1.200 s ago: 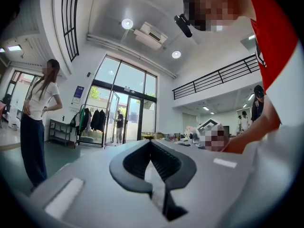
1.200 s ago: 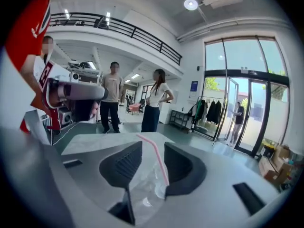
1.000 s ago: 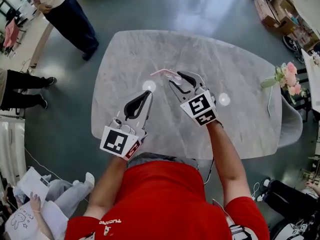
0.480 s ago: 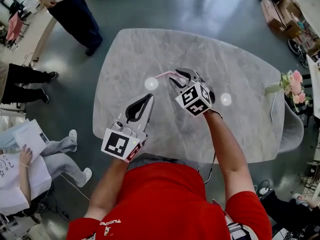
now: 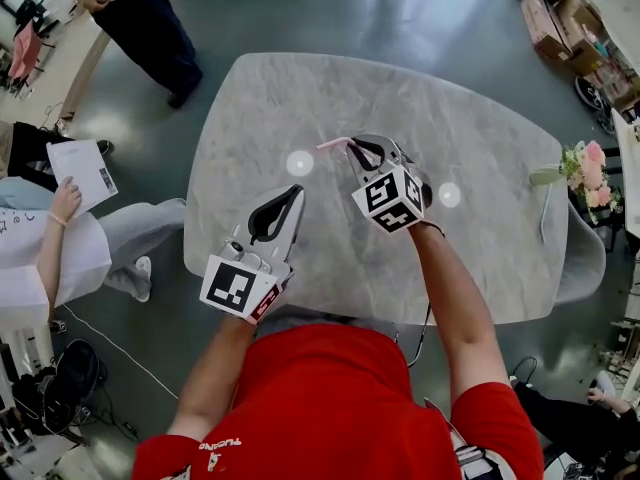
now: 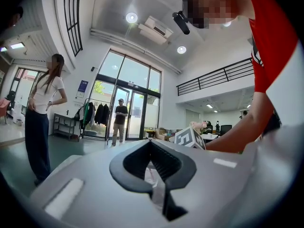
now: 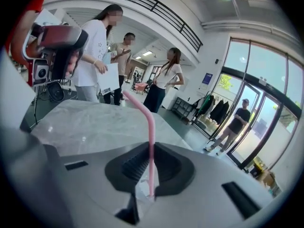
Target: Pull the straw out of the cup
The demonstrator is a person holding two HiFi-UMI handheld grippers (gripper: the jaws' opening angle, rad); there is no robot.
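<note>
The pink straw [image 7: 151, 127] stands upright, bent tip toward the table's [image 5: 480, 138] left edge; the right gripper [image 5: 351, 146], open earlier, has just clamped it.

Straw [image 7: 151, 146] pink; counter [image 5: 260, 98] pale grey, marbled veining; shirt [image 5: 330, 388] red, white lettering; floor [image 5: 400, 18] dark grey-green; flowers [image 5: 585, 163] pink, green leaves; standing person's trousers [image 5: 150, 38] dark navy
</note>
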